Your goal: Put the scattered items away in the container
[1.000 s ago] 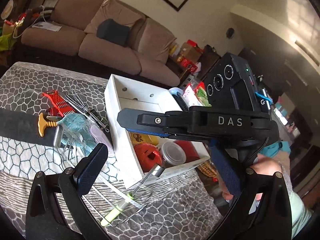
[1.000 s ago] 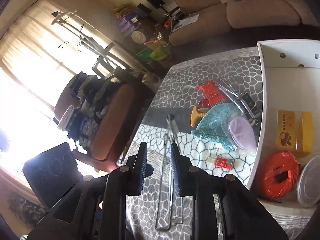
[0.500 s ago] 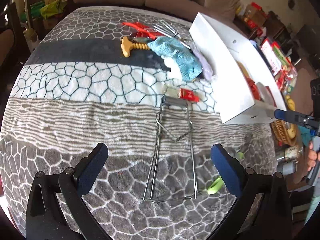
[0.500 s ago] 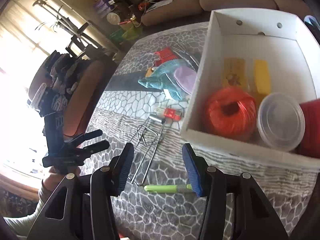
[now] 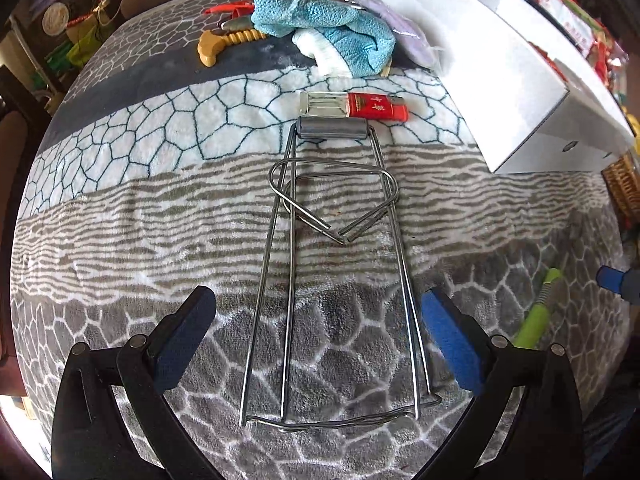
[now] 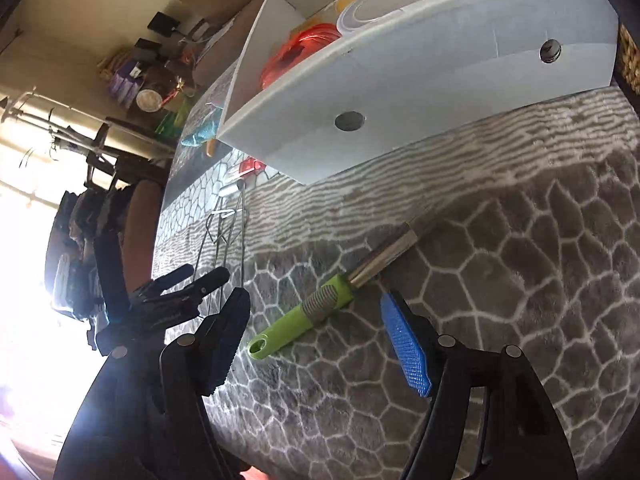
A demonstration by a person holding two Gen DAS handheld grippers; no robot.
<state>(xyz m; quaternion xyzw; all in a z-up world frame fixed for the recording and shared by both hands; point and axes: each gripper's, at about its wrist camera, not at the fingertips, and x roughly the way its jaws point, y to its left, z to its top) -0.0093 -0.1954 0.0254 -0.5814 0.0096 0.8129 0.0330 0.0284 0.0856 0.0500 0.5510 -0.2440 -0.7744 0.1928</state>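
A steel wire rack lies flat on the grey patterned cloth. My left gripper hangs open over its near end, one finger on each side of the wires, touching nothing. A green-handled tool with a metal shaft lies on the cloth; my right gripper straddles the handle with its jaws opening, pads clear of it. The white box stands behind the tool and holds an orange twine spool and a clear lid. The left gripper also appears at the left of the right wrist view.
A red lighter lies just past the rack. Farther back sit a blue towel, a yellow-handled tool, a purple pouch and red items. The box stands on the right. A wicker basket sits off the table edge.
Both grippers have dropped close to the cloth. The left one now straddles the wire rack. The right one moved right to the green-handled tool, and its jaws have spread wider.
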